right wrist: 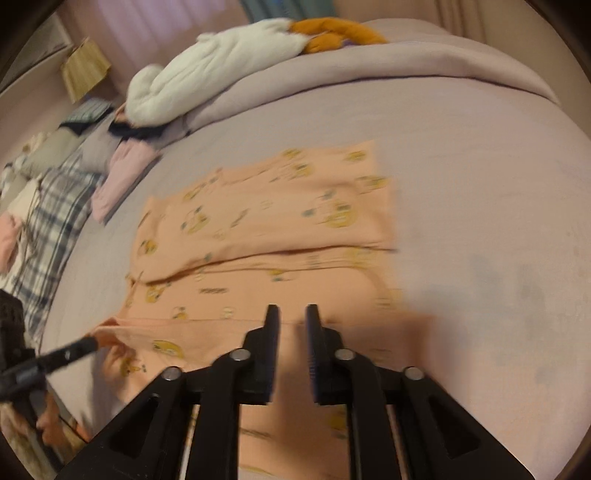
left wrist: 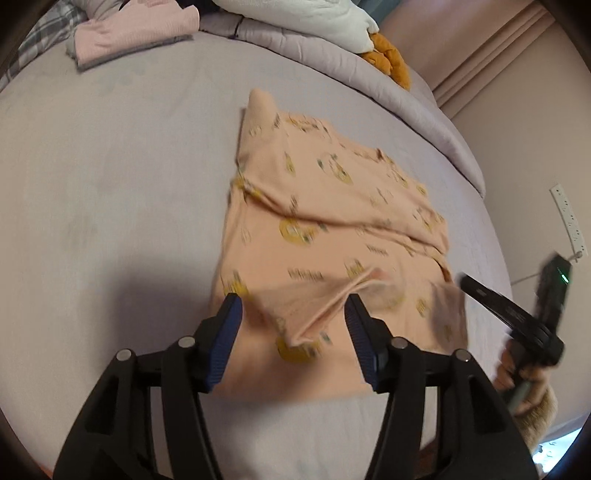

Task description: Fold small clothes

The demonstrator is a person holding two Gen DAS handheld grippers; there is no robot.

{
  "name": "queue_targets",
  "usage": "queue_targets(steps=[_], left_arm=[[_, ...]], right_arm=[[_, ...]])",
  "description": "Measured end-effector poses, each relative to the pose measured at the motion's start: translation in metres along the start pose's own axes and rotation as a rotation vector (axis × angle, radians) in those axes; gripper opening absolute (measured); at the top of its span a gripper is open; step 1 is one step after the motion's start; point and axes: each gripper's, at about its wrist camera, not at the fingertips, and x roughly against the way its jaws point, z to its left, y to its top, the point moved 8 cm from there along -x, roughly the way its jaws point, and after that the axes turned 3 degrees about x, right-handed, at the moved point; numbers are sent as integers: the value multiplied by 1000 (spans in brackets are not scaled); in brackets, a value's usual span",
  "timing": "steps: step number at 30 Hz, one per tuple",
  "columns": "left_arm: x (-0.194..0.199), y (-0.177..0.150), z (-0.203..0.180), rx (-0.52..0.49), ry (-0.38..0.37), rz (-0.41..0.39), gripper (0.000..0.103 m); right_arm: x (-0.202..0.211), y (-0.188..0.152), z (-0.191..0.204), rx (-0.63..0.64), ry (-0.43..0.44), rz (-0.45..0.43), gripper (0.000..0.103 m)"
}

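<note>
A peach garment with yellow cartoon prints [left wrist: 325,221] lies partly folded on the lilac bed; it also shows in the right wrist view [right wrist: 266,229]. My left gripper [left wrist: 293,306] is open, its blue-padded fingers [left wrist: 231,317] straddling a raised ridge of the cloth at its near edge. In the right wrist view the left gripper's tip [right wrist: 86,345] touches the garment's left corner. My right gripper [right wrist: 291,314] hovers over the near part of the garment with a narrow gap between its fingers and nothing in it; it appears at the right of the left wrist view [left wrist: 480,291].
A folded pink garment [left wrist: 136,33] lies at the far left of the bed [left wrist: 110,166]. A white pillow [right wrist: 221,62], an orange plush [right wrist: 340,33] and a rolled lilac duvet [right wrist: 406,70] line the far side. Plaid bedding [right wrist: 55,221] lies left. A wall socket strip [left wrist: 569,221] is at right.
</note>
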Motion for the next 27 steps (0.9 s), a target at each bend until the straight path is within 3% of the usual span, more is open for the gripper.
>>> queue_targets(steps=[1, 2, 6, 10, 13, 21, 24, 26, 27], left_arm=[[-7, 6, 4, 5, 21, 4, 57], [-12, 11, 7, 11, 34, 7, 57], [-25, 26, 24, 39, 106, 3, 57], [-22, 32, 24, 64, 53, 11, 57], [-20, 32, 15, 22, 25, 12, 59], [-44, 26, 10, -9, 38, 57, 56], [-45, 26, 10, -24, 39, 47, 31], [-47, 25, 13, -30, 56, 49, 13], [-49, 25, 15, -36, 76, 49, 8]], right_arm=[[2, 2, -5, -13, -10, -7, 37], [10, 1, -18, -41, -28, -22, 43], [21, -1, -44, -89, -69, -36, 43], [21, -6, -58, -103, -88, -24, 43], [17, -10, -60, -108, -82, -9, 43], [-4, -23, -62, -95, -70, 52, 43], [-8, -23, -63, -101, -78, 51, 35], [-7, -22, -61, -93, -73, 42, 13], [-7, -21, -60, -90, -74, 37, 10]])
